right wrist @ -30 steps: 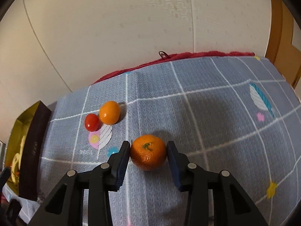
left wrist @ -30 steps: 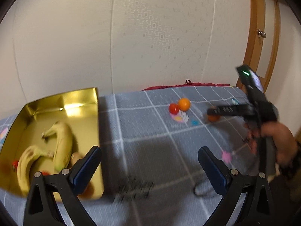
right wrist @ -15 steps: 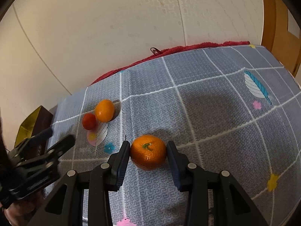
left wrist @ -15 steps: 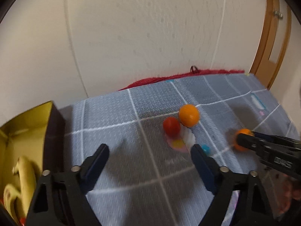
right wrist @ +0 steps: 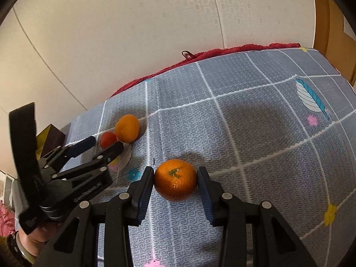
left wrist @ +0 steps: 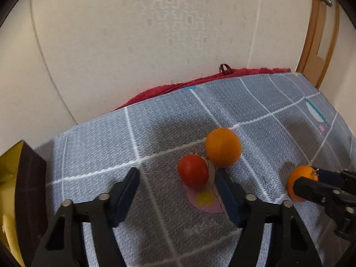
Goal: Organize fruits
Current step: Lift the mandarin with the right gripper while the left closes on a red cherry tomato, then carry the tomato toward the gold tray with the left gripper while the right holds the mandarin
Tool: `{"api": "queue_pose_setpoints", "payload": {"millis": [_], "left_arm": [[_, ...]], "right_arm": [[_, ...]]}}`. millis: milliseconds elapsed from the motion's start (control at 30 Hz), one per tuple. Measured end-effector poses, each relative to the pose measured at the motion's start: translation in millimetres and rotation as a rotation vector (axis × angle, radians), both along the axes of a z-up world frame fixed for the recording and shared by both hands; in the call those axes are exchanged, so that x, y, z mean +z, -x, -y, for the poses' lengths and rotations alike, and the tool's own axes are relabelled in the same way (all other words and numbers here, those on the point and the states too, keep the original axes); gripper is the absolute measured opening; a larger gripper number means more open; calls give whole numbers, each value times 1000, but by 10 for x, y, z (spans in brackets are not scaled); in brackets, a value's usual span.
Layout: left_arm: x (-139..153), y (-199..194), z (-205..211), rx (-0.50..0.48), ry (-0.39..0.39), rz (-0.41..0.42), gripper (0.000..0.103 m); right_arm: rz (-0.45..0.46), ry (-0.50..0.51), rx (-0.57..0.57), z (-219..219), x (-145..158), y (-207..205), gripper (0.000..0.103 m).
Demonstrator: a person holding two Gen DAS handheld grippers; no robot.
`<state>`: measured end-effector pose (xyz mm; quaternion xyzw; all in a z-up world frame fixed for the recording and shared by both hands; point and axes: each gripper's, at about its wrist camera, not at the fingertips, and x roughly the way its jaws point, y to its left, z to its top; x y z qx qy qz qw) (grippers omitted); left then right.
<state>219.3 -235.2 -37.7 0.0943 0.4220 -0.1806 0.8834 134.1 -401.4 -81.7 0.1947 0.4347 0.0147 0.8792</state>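
Now: mandarin (right wrist: pixel 175 182) sits between right tongs (right wrist: pixel 175 184), both pads against its sides, gripped, resting on grey checked blanket (right wrist: pixel 255 133). Tomato (left wrist: pixel 193 170) lies inside open left tongs (left wrist: pixel 178 189), nearer right finger, untouched. Small orange (left wrist: pixel 223 147) just beyond, touching tomato. Gold box (left wrist: pixel 9 191) far left.

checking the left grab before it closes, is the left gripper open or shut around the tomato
Open. In the left wrist view the left gripper has its jaws spread wide, the tomato between them near the right-hand finger, a clear gap on the other side.
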Motion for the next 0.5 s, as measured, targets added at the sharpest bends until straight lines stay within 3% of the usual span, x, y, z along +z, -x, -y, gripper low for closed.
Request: {"api": "queue_pose_setpoints", "payload": {"millis": [67, 233, 500], "left_arm": [[-15, -13, 19, -6, 1, 8, 61], [-10, -31, 24, -23, 29, 9, 41], [2, -14, 79, -24, 5, 40, 29]], "right_arm": [[0, -1, 2, -8, -1, -9, 41], [-4, 0, 8, -30, -7, -34, 41], [-2, -6, 6, -47, 5, -41, 41]]}}
